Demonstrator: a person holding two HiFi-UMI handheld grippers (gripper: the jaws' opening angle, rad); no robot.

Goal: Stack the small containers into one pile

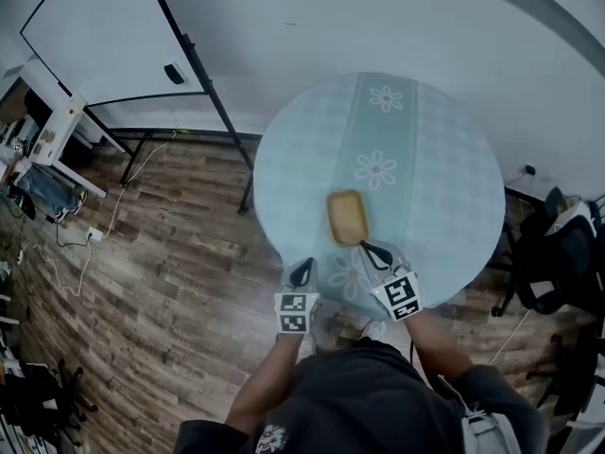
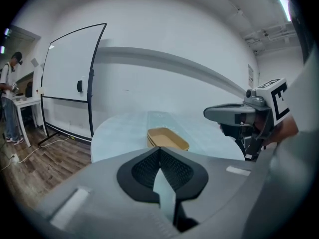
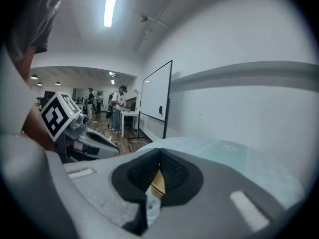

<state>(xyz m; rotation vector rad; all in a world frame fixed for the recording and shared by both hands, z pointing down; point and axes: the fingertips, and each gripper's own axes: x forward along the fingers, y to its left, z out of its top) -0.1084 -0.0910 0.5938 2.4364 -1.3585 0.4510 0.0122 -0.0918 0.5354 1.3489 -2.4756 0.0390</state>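
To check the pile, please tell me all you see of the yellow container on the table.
The yellow container is a shallow rounded-rectangular tray, plastic-looking, empty. It sits upright on the blue table, near the person's edge. Its layered rim suggests nested trays. The right gripper, shut, is near but not holding it.

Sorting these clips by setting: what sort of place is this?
Probably an office or lab workspace: a whiteboard on a stand, a round table on wood-look flooring, and people standing at a desk in the background.
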